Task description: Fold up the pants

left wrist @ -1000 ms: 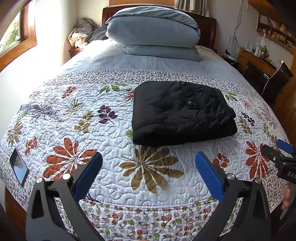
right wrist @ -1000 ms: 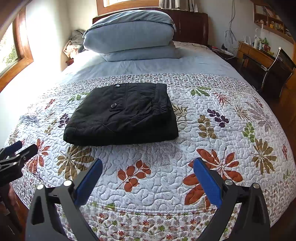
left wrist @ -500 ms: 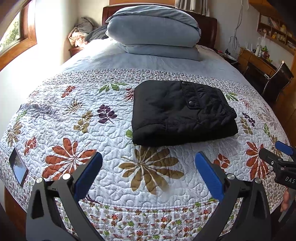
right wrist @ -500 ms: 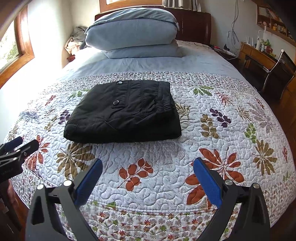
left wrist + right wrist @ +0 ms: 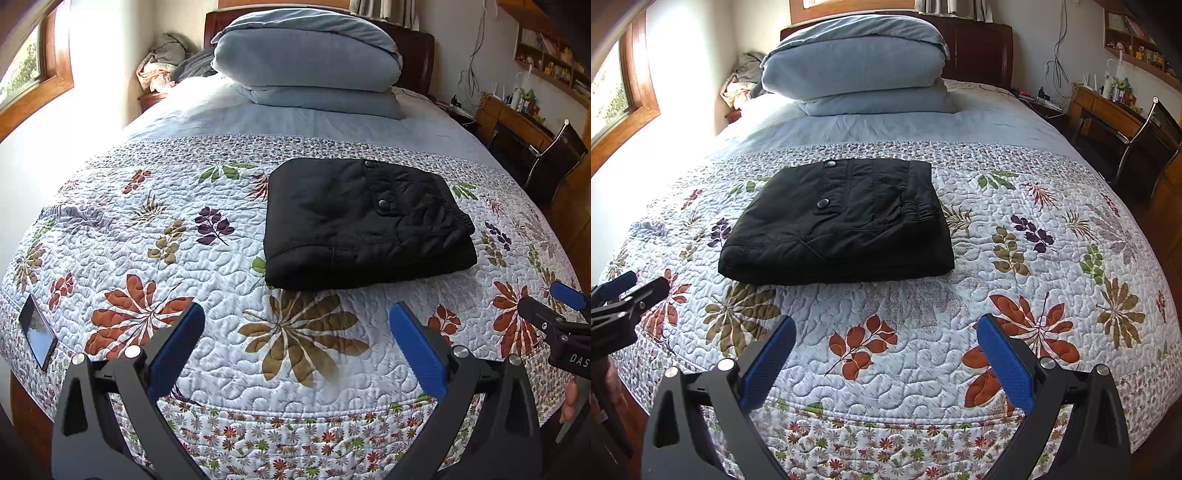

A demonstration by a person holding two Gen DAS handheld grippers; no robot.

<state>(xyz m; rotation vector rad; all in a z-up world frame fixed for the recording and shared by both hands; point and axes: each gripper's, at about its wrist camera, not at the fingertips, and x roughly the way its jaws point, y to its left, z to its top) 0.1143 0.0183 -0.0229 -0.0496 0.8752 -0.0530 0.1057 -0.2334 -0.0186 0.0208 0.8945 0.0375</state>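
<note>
The right gripper [image 5: 565,317] is cut off by the right edge of the left wrist view, so its jaw state cannot be read there; the left gripper [image 5: 618,295] is cut likewise by the left edge of the right wrist view. The shelf items [image 5: 554,62] are too small to identify. The folded pants [image 5: 838,221] hide their own lower layers.

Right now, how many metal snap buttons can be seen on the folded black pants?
2. One snap sits on the top face of the pants; the other is at the far edge. More may be hidden inside the folds.
</note>
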